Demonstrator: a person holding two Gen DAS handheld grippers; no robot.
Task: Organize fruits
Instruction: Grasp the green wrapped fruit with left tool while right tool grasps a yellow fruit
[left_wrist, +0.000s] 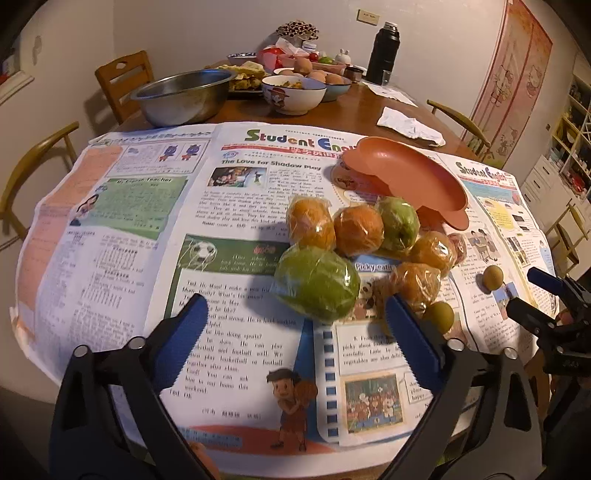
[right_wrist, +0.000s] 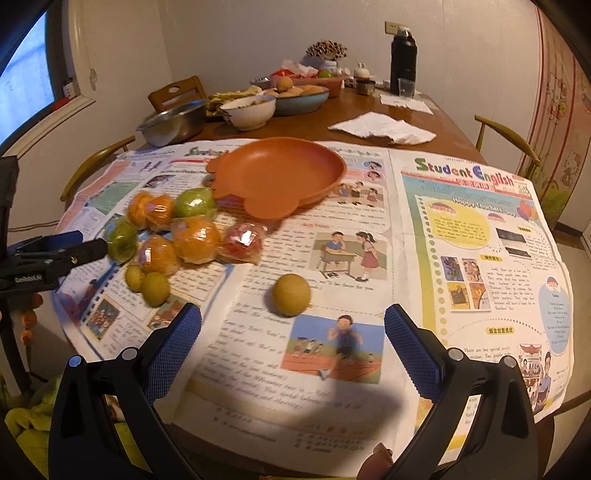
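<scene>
Several plastic-wrapped fruits lie in a cluster on newspaper: oranges (left_wrist: 358, 230), a large green fruit (left_wrist: 317, 282), a second green one (left_wrist: 397, 221) and a red one (right_wrist: 243, 240). Small yellow-brown round fruits (right_wrist: 155, 288) lie beside them. An orange bear-shaped plate (right_wrist: 280, 173) stands empty behind the cluster. My left gripper (left_wrist: 295, 310) is open, the large green fruit just ahead of its tips and untouched. My right gripper (right_wrist: 291, 317) is open, with a lone yellow-brown fruit (right_wrist: 291, 294) just beyond its tips.
Newspaper (left_wrist: 147, 258) covers the near part of the wooden table (right_wrist: 424, 122). Further back stand a steel bowl (left_wrist: 184, 96), ceramic bowls (left_wrist: 293, 94) with food, a black flask (left_wrist: 384, 51) and crumpled tissues (right_wrist: 384, 127). Chairs ring the table.
</scene>
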